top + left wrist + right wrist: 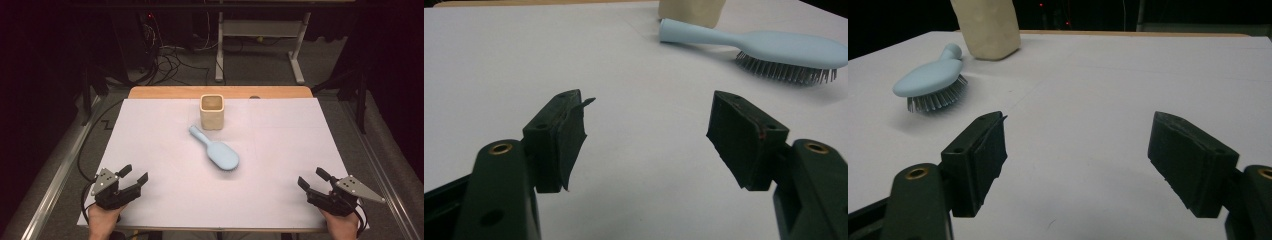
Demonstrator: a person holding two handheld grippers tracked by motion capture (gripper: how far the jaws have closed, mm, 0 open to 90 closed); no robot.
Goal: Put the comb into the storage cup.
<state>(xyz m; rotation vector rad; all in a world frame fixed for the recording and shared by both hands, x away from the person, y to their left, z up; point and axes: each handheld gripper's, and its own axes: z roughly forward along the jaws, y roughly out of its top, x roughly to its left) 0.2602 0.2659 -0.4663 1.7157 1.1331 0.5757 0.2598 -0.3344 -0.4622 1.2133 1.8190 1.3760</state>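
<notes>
Both hand-held grippers [134,174] [311,178] wide open, empty

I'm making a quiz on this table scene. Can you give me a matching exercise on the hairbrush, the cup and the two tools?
Things:
1. hairbrush
2. cup
3. left tool
4. right tool

Descriptions:
A. beige, upright, at the far side of the white sheet
B. open, at the near right corner
C. light blue, bristles down, mid-table
D. open, at the near left corner

Pairs: 1-C, 2-A, 3-D, 4-B
</notes>
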